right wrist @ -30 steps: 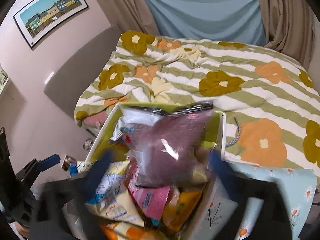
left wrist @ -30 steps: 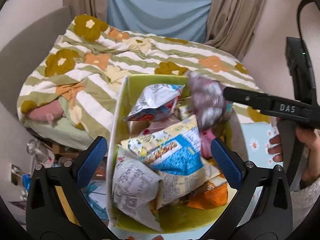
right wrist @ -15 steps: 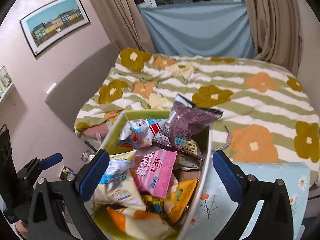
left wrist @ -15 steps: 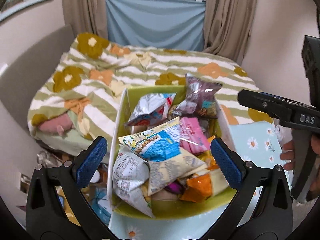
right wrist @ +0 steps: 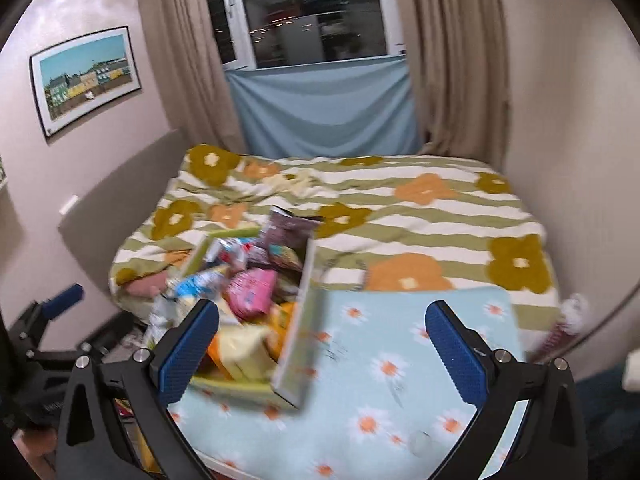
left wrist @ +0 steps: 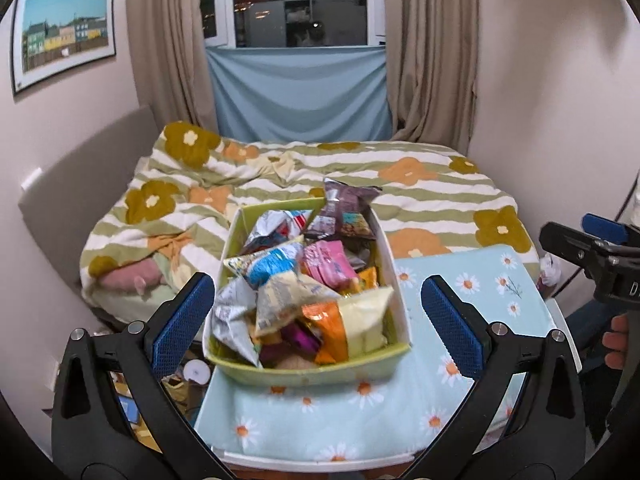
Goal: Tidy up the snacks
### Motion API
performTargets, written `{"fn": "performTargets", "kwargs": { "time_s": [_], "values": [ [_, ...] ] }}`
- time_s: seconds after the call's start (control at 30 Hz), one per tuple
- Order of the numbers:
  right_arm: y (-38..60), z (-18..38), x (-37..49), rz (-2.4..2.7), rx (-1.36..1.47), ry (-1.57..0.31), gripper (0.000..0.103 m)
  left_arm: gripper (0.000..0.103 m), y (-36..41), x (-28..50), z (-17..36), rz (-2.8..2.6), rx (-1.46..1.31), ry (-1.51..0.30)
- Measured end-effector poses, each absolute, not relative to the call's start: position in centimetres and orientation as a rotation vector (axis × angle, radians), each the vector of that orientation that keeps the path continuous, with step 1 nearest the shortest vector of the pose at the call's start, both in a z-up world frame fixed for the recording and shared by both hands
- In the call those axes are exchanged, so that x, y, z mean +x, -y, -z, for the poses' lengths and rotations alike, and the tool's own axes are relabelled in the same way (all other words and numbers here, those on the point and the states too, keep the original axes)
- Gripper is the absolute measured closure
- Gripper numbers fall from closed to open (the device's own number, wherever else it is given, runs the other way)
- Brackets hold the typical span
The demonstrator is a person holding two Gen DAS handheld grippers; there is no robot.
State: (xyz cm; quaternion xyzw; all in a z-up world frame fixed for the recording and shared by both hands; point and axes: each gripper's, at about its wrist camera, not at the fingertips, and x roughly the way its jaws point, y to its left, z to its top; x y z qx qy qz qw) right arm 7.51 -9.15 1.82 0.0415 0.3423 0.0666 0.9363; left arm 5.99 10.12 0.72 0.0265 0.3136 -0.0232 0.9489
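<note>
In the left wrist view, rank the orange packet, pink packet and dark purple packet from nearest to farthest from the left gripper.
1. orange packet: near end of the green bin, closest to the left gripper.
2. pink packet: mid-bin.
3. dark purple packet: far end, sticking up by the bed.

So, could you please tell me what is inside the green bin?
The green bin is heaped with snack bags: a purple bag at the far end, a pink one, a blue one, an orange one. Lower layers are covered.
</note>
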Motion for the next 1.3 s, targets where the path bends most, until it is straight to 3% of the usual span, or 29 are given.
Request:
{"fn": "performTargets", "kwargs": {
  "time_s": [0.47,1.3],
  "values": [
    [11.8,-0.7,0.1,0.044,0.023,-0.648,0.000,0.000,-8.2,2.0,0.0,0.069,0.053,-0.641],
    [12.6,-0.4,0.4,0.054,0.032,-0.652,0.000,0.000,-7.8,2.0,-0.1,0.056,0.055,-0.630]
  ]
}}
